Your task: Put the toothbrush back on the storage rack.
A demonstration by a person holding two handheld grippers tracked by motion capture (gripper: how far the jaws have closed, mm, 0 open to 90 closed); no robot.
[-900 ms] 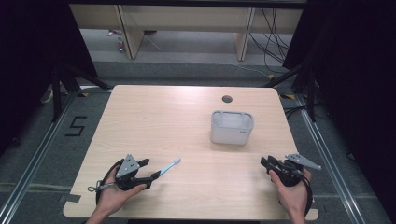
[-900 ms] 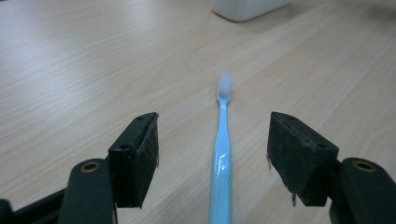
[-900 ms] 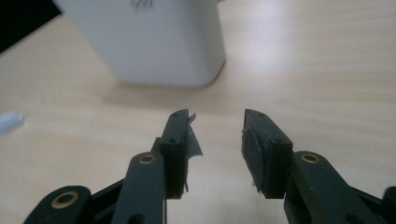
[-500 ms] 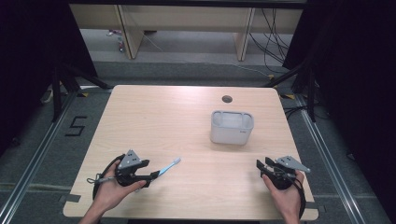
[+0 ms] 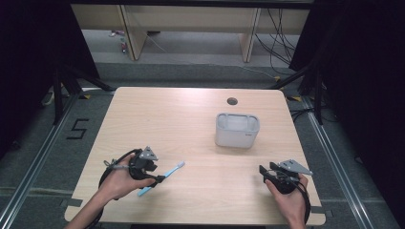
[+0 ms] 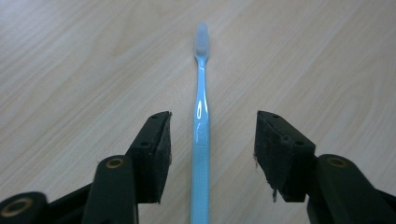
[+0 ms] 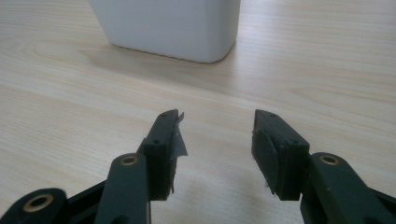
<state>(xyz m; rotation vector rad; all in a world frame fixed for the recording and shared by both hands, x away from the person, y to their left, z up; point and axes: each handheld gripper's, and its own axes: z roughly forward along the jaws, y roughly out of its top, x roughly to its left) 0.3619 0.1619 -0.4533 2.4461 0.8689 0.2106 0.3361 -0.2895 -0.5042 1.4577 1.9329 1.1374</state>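
Observation:
A light blue toothbrush [image 6: 201, 130] lies flat on the wooden table, bristle head pointing away from the left gripper. My left gripper [image 6: 212, 140] is open, its jaws on either side of the handle without touching it. From above, the toothbrush [image 5: 167, 172] lies at the front left with the left gripper [image 5: 153, 175] over its handle end. A white rectangular holder [image 5: 237, 130] stands right of centre. My right gripper [image 5: 265, 171] rests open at the front right, well short of the white holder [image 7: 168, 25], with nothing between its jaws [image 7: 215, 140].
The table [image 5: 181, 119] has a small round hole [image 5: 232, 101] near its far edge. Shelving legs and cables stand on the floor beyond the table. Dark curtains hang on both sides.
Both hands have drawn back slightly toward the table's front edge. The left gripper stays over the toothbrush handle; the toothbrush has barely shifted.

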